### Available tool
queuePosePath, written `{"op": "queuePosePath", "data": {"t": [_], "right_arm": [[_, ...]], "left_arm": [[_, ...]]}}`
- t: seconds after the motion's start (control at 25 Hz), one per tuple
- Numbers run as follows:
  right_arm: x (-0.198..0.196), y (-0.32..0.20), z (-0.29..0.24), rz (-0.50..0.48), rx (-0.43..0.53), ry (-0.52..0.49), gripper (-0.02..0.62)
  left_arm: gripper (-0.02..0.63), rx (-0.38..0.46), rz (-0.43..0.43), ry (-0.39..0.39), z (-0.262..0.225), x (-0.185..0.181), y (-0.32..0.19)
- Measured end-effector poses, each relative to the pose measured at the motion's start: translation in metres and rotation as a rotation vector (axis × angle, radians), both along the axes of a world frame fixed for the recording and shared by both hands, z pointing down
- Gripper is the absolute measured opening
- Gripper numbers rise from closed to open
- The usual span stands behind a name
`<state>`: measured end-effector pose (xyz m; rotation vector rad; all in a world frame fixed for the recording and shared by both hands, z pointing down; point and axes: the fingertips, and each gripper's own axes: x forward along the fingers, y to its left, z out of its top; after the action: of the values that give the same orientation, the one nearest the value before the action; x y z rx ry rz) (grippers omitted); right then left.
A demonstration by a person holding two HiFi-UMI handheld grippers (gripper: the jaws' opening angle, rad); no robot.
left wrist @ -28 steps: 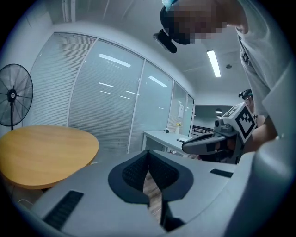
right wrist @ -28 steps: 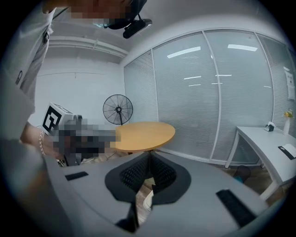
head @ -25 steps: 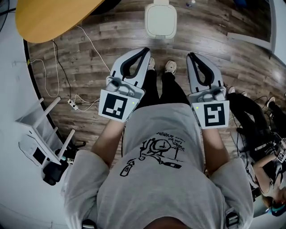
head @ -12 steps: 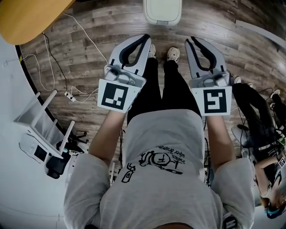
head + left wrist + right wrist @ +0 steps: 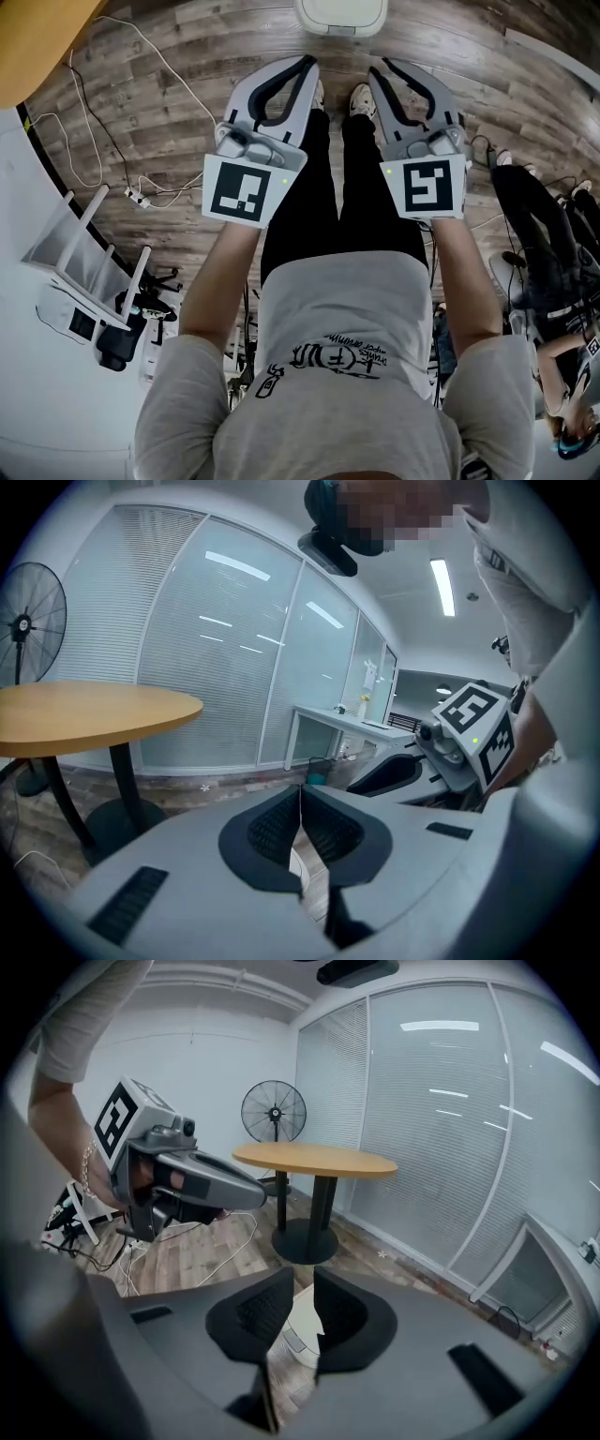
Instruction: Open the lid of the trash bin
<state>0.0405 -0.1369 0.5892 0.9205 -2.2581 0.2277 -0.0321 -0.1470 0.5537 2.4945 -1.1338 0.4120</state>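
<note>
Standing on a plank floor (image 5: 169, 122) of streaky brown wood grain, a person in a soft grey printed T-shirt (image 5: 342, 309) and black trousers holds both tools out ahead, angled downward. The left gripper (image 5: 310, 61) is a smooth pale-grey plastic shell with dark, ribbed rubber pads set into a teardrop hollow. In the left gripper view its two jaws meet tip to tip, clenched on nothing. The right gripper (image 5: 375, 67) has the same moulded shape. In the right gripper view its jaws stand a narrow slit apart and are opening, with nothing pinched between the pads. Each tool carries a white cube printed with black square markers near the hand.

The trash bin (image 5: 340, 13) sits on the floor just past the person's shoes (image 5: 359, 98), beyond both sets of jaw tips and apart from them. It is a white plastic box with rounded corners, cut off by the top edge of the head view. Its lid appears to lie flat on top. Through the slit of the right jaws a curved white piece of the bin shows below.

A round table (image 5: 314, 1159) with a matte tan wooden top stands on a black column and a black disc base. A thin white cable (image 5: 141, 47) loops across the planks, and a wire-caged fan (image 5: 274, 1112) stands behind the table.
</note>
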Motion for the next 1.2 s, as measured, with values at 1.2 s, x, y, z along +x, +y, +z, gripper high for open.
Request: {"op": "queuePosePath", "data": {"t": [1.2], "right_arm": [[-0.019, 0.002, 0.260, -0.291, -0.066, 0.405, 0.115]], "left_arm": [[0.020, -0.034, 0.015, -0.055, 0.152, -0.003, -0.009]]}}
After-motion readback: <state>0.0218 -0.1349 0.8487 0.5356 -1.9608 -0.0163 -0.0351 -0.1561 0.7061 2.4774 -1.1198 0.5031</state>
